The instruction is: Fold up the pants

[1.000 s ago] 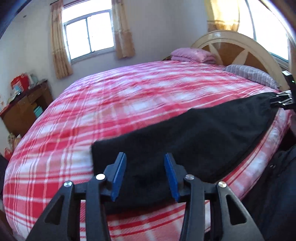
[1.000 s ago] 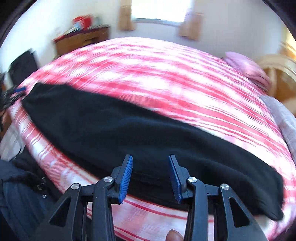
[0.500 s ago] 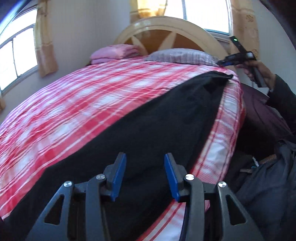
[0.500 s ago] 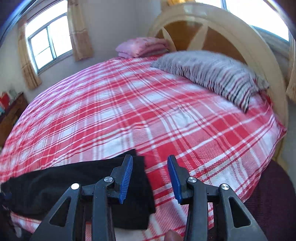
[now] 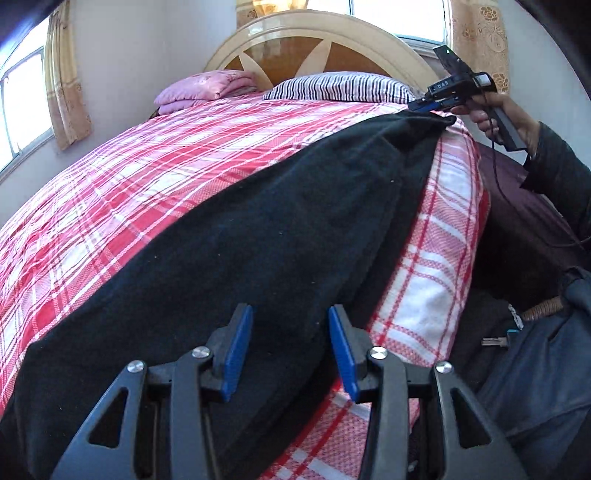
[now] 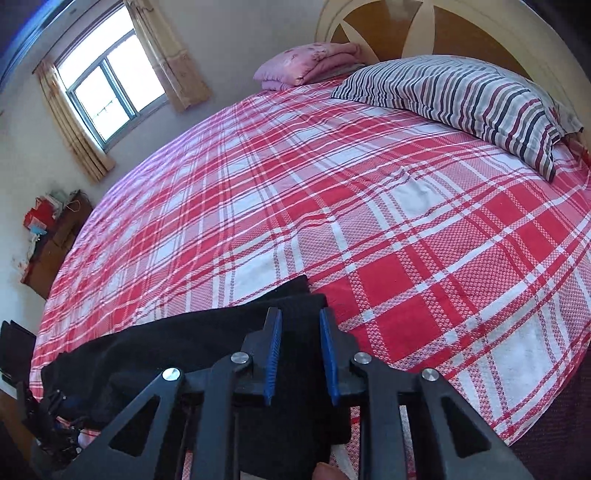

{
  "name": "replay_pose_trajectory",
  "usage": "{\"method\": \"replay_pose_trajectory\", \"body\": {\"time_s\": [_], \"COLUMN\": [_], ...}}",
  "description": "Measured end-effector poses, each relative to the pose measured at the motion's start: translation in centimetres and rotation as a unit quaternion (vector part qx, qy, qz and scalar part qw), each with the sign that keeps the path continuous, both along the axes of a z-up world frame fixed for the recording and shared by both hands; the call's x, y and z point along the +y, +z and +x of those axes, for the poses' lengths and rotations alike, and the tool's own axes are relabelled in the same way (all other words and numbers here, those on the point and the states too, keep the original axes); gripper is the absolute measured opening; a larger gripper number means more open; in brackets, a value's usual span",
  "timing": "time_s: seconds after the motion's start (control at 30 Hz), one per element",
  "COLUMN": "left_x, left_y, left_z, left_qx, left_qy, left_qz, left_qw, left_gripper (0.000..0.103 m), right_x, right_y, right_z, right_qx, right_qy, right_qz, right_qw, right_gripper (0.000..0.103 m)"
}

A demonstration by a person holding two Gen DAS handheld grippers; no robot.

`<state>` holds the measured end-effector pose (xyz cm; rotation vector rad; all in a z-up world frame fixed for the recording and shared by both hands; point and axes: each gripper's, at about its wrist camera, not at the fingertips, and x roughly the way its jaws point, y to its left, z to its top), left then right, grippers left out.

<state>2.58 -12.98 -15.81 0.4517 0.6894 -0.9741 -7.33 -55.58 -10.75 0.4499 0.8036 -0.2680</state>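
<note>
While the right gripper [image 6: 298, 354] is closing over the pants [image 5: 280, 229] end | left gripper [image 5: 291, 347] is held apart, empty | next: grip confirmed, end carried across.

The right claw [image 6: 298, 354] points down over the near edge of the bed [image 6: 369, 229], its blue pads closing over the end of the black pants [image 6: 177, 343]. The pad tips flank a raised fold of the cloth; contact cannot be confirmed. The pants lie along the bed's near edge, extending to the left. A striped pillow [image 6: 461, 99] rests against the headboard [image 6: 369, 26], with a folded pink blanket [image 6: 306, 62] beside it. A curtained window [image 6: 110, 88] stands at upper left.
</note>
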Motion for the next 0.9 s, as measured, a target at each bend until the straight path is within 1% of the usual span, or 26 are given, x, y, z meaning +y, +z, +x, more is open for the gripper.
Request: {"method": "replay_pose_trajectory", "body": {"time_s": [0.1, 0.2, 0.27, 0.33, 0.37, 0.4, 0.43, 0.47, 0.5, 0.53, 0.6, 0.67, 0.73, 0.83, 0.9], "left_x": [-0.9, -1.7, -2.3, -3.0, -3.3, -3.5, -3.6, -3.7, -3.8, -3.7, -3.5, -3.1, -2.9, -3.2, -3.5], "left_y": [-0.3, 0.0, -0.1, -0.2, -0.3, -0.3, -0.3, -0.1, -0.1, 0.1, 0.2, 0.6, 0.8, 0.4, -0.1], "left_z": [-0.2, -0.8, -1.1, -1.3, -1.4, -1.5, -1.4, -1.5, -1.5, -1.6, -1.4, -1.1, -0.9, -0.9, -1.1], "left_qx": [0.000, -0.016, -0.022, -0.030, -0.033, -0.033, -0.025, -0.026, -0.030, -0.026, -0.017, -0.003, 0.005, 0.006, -0.001], "left_qy": [-0.009, -0.023, -0.031, -0.040, -0.043, -0.047, -0.053, -0.053, -0.051, -0.053, -0.052, -0.051, -0.049, -0.054, -0.054], "left_qz": [0.002, 0.005, 0.013, 0.023, 0.028, 0.030, 0.032, 0.035, 0.038, 0.038, 0.036, 0.025, 0.018, 0.028, 0.033], "left_qw": [1.0000, 0.9996, 0.9992, 0.9985, 0.9981, 0.9979, 0.9978, 0.9977, 0.9975, 0.9975, 0.9979, 0.9984, 0.9986, 0.9981, 0.9980], "left_gripper": [0.046, 0.046, 0.046, 0.046, 0.044, 0.033, 0.019, 0.014, 0.008, 0.006, 0.005, 0.005, 0.004, 0.004, 0.004], "right_x": [-0.2, 0.3, 0.5, 0.6, 0.6, 0.6, 0.7, 0.7, 0.8, 0.9, 1.2, 1.4, 1.4, 0.7, -0.7], "right_y": [-0.5, -0.9, -0.9, -0.8, -0.7, -0.7, -0.6, -0.4, -0.1, 0.2, 1.1, 1.8, 2.3, 2.3, 1.3], "right_z": [0.4, 0.6, 0.7, 0.7, 0.7, 0.7, 0.7, 0.7, 0.6, 0.6, 0.3, 0.3, 0.6, 1.8, 2.7], "right_qx": [0.006, 0.013, 0.014, 0.013, 0.014, 0.015, 0.014, 0.013, 0.010, 0.007, -0.008, -0.018, -0.022, -0.008, 0.019], "right_qy": [-0.003, -0.001, -0.001, -0.002, -0.001, -0.001, -0.001, -0.001, -0.003, -0.005, -0.005, -0.006, -0.007, -0.025, -0.042], "right_qz": [0.000, -0.011, -0.020, -0.025, -0.029, -0.033, -0.039, -0.044, -0.050, -0.055, -0.064, -0.073, -0.083, -0.105, -0.101], "right_qw": [1.000, 1.000, 1.000, 1.000, 0.999, 0.999, 0.999, 0.999, 0.999, 0.998, 0.998, 0.997, 0.996, 0.994, 0.994], "right_gripper": [0.023, 0.023, 0.023, 0.020, 0.019, 0.015, 0.013, 0.009, 0.008, 0.008, 0.008, 0.008, 0.007, 0.007, 0.008]}}
